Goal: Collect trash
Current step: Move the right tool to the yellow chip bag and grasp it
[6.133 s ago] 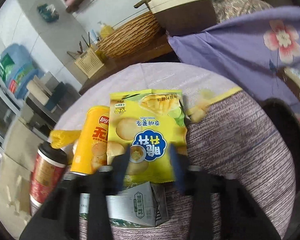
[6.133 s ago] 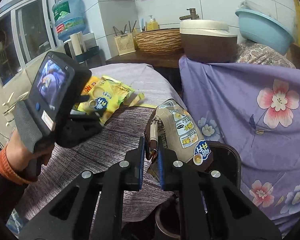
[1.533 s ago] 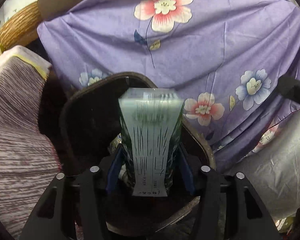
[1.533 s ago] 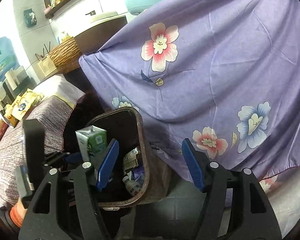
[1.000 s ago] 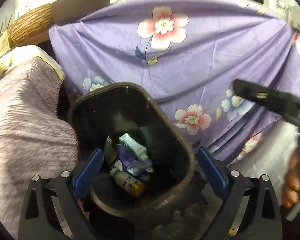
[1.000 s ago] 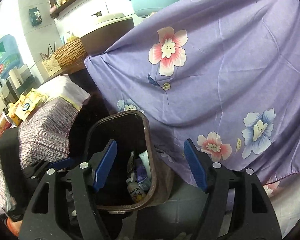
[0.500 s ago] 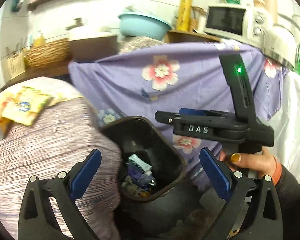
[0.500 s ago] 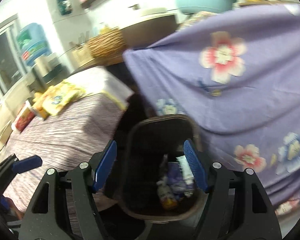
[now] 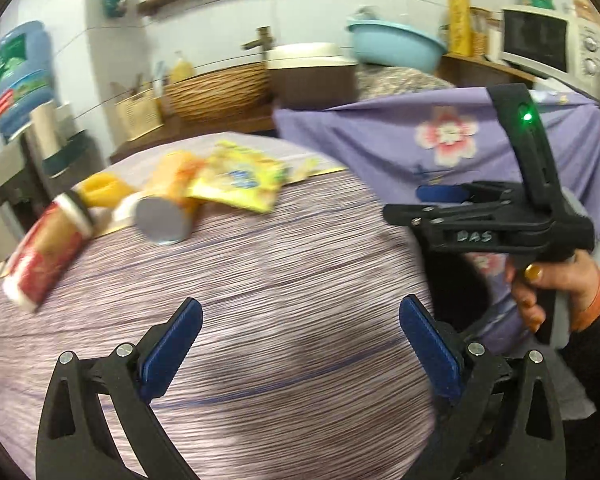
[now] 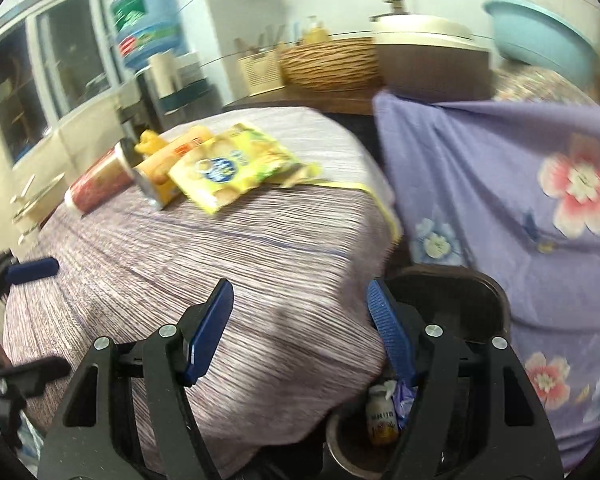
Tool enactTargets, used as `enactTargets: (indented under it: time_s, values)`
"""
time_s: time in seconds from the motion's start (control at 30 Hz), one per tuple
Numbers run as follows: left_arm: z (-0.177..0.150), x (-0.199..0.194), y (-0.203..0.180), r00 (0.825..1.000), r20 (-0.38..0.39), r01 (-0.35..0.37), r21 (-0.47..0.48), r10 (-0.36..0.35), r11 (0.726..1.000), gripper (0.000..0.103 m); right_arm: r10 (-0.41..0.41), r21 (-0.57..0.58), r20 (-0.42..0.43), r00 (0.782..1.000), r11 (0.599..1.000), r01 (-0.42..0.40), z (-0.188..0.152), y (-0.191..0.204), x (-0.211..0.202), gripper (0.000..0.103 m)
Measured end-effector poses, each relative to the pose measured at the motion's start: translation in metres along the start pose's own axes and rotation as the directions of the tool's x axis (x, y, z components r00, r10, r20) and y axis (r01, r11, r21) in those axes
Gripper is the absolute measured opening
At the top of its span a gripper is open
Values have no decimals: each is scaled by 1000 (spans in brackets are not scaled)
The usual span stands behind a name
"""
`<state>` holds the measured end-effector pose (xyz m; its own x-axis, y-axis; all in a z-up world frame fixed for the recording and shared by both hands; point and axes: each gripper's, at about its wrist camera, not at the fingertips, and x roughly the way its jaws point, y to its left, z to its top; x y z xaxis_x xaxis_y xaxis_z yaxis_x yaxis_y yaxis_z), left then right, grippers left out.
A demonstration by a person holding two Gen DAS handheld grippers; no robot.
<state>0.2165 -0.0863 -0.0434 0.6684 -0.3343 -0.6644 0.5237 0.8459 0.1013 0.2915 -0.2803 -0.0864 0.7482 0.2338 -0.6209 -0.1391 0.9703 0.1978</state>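
Observation:
A yellow snack bag (image 9: 240,182) (image 10: 228,168), an orange chip can (image 9: 170,208) (image 10: 164,178) and a red cup (image 9: 44,256) (image 10: 100,184) lie at the far side of the round table (image 9: 280,320) (image 10: 220,260). My left gripper (image 9: 300,316) is open and empty above the table's near part. My right gripper (image 10: 300,300) is open and empty over the table's right edge; it also shows in the left wrist view (image 9: 440,194). The dark trash bin (image 10: 480,292) stands below it, with a small bottle (image 10: 382,416) inside.
A purple flowered cloth (image 10: 520,200) (image 9: 440,144) hangs right of the table. A wooden counter behind holds a wicker basket (image 9: 216,90) (image 10: 328,64), a cooker (image 9: 312,68) and a blue basin (image 9: 396,46). A blue water jug (image 10: 148,16) stands at the back left.
My left gripper let the milk carton drop into the bin and opened. Both grippers then swung left from the bin to face the table and the remaining trash.

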Motion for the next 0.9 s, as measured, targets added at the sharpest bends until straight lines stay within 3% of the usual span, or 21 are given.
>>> enactTargets:
  time_s: [0.27, 0.4, 0.57, 0.7, 0.9]
  values:
    - [-10, -9, 71, 995, -40, -92, -69, 90, 993, 98, 20, -184, -59, 998, 982, -31, 35, 38, 40, 70]
    - [-10, -10, 96, 994, -57, -97, -116, 91, 988, 98, -17, -281, -81, 997, 960, -6, 54, 47, 70, 70]
    - [-13, -6, 112, 992, -66, -114, -122, 107, 986, 98, -73, -329, -113, 991, 944, 32, 72, 43, 106, 69]
    - [-12, 4, 122, 993, -83, -97, -142, 86, 985, 98, -100, -365, -142, 985, 930, 41, 79, 39, 123, 62]
    - [-4, 18, 131, 993, -94, -83, -147, 69, 986, 98, -85, -393, -173, 981, 919, 10, 91, 35, 138, 55]
